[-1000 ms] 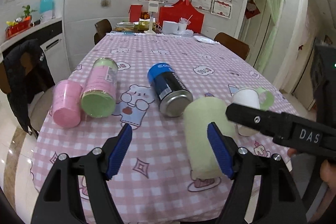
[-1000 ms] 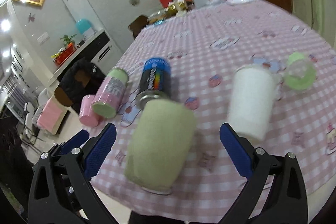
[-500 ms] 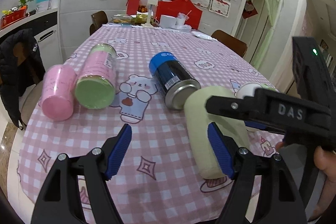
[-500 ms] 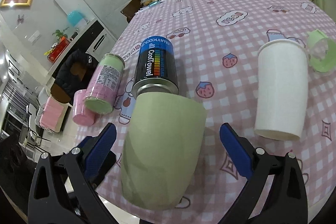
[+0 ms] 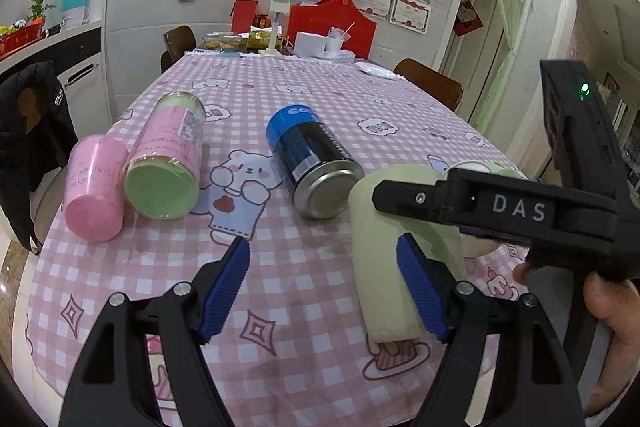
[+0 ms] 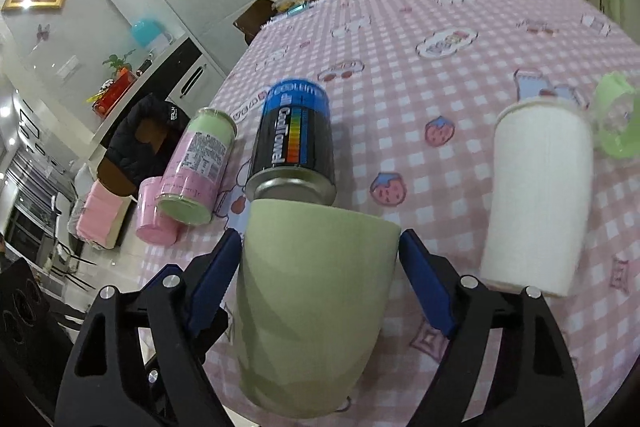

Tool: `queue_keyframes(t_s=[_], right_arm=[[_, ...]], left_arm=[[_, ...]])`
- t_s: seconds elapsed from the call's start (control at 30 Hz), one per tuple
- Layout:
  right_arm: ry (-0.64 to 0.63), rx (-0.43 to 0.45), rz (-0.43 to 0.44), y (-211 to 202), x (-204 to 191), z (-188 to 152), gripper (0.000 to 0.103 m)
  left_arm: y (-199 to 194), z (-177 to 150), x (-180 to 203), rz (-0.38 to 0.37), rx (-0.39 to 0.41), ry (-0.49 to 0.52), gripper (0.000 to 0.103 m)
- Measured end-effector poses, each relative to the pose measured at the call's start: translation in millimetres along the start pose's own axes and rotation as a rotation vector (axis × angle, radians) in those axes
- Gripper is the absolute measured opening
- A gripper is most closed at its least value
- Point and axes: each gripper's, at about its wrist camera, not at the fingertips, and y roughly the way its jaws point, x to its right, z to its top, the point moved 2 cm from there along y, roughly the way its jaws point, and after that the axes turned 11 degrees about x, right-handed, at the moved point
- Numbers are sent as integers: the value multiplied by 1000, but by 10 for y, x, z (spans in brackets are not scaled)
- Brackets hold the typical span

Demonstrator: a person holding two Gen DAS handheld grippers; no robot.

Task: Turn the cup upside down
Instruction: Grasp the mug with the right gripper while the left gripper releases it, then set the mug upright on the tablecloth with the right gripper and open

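Observation:
A pale green cup (image 6: 312,303) lies on its side on the pink checked tablecloth near the front edge. My right gripper (image 6: 320,283) has its blue pads at both sides of the cup, at or very near its walls, jaws still wide. In the left wrist view the cup (image 5: 384,251) lies at the right, with the right gripper's black arm (image 5: 496,207) across it. My left gripper (image 5: 324,287) is open and empty, hovering left of the cup; its right pad overlaps the cup in view.
A blue and black can (image 6: 294,151) lies just behind the cup. A pink and green canister (image 5: 166,163) and a pink cup (image 5: 94,191) lie at the left. A white paper cup (image 6: 540,195) and a green lid (image 6: 618,119) are at the right.
My right gripper has moved forward over the green cup, and its pads now flank it. The left gripper has stayed open and almost in place.

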Motion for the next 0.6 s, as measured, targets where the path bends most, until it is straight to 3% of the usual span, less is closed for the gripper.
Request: queue_keyframes(t_s=[0.33, 0.6], right_arm=[[-189, 164, -139, -240, -71, 242, 75], [-307, 237, -239, -248, -42, 284, 75]], left_arm=[[45, 138, 151, -16, 26, 14, 75], [145, 182, 149, -4, 31, -9, 75]])
